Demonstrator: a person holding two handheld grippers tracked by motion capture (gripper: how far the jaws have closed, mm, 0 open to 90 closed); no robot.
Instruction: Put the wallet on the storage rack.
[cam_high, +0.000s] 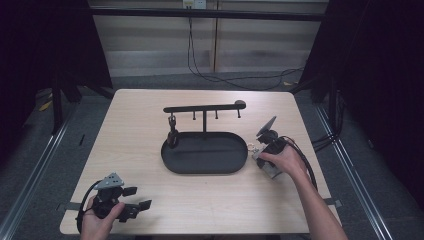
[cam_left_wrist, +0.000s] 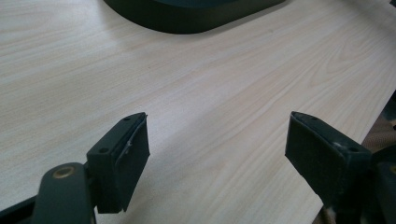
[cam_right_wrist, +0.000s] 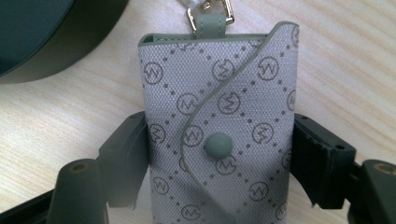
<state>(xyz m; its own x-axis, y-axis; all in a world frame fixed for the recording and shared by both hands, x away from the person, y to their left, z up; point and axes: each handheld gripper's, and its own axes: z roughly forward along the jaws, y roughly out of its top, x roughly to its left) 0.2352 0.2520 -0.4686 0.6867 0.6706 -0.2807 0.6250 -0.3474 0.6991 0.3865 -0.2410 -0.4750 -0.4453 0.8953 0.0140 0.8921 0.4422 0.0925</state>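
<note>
the right gripper (cam_right_wrist: 219, 158) has its two black jaws closed against the sides of a grey monogrammed key pouch (cam_right_wrist: 219, 121), which lies flat on the wooden table (cam_high: 135, 125) just beside the right end of the black oval tray (cam_high: 172, 164). a good lift probably means a square squeeze below the snap button (cam_right_wrist: 217, 144) (metal clasp (cam_right_wrist: 210, 11) pointing to the tray), then a level rise toward the hook rail (cam_high: 202, 107). right hand (cam_high: 282, 160) wraps the tool, forearm slanting in from the bottom right; the left gripper (cam_left_wrist: 217, 158) hangs wide open and empty over bare tabletop.
</note>
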